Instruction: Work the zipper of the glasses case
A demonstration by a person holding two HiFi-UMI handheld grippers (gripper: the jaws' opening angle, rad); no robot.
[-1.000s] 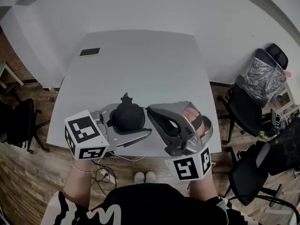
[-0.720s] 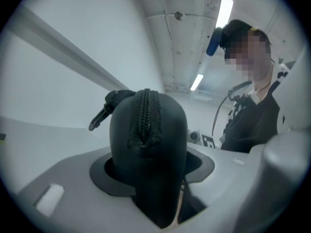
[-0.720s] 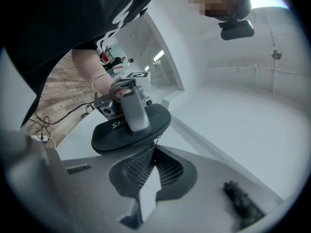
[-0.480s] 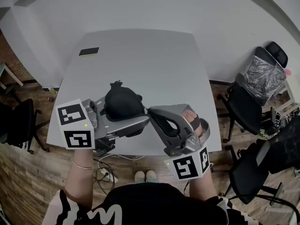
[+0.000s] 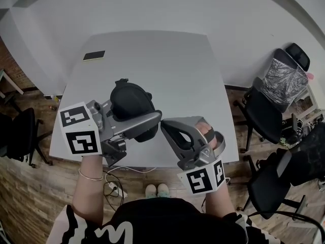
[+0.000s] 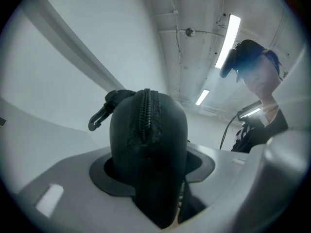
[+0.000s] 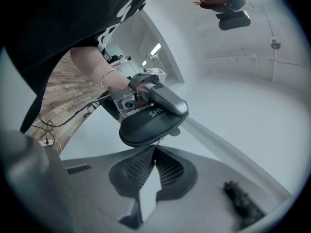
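Observation:
A black zippered glasses case (image 5: 132, 103) is held above the near edge of the white table (image 5: 167, 70), and my left gripper (image 5: 146, 125) is shut on it. In the left gripper view the case (image 6: 148, 149) stands on end between the grey jaws, with its zipper (image 6: 145, 114) facing the camera and a clip (image 6: 99, 118) hanging at its left. My right gripper (image 5: 163, 124) comes in from the right and its tips meet at the case's lower edge. In the right gripper view the right gripper (image 7: 154, 150) is shut on a thin zipper pull just under the case (image 7: 146, 126).
A dark flat phone-like object (image 5: 94, 55) lies at the table's far left corner. Office chairs (image 5: 266, 113) stand to the right and another chair (image 5: 20, 133) to the left. Cables (image 5: 114, 187) lie on the wooden floor under the near edge.
My left gripper has raised the case, carried it farther from me and turned it. The right gripper has stayed almost still, with its tips at the case's edge.

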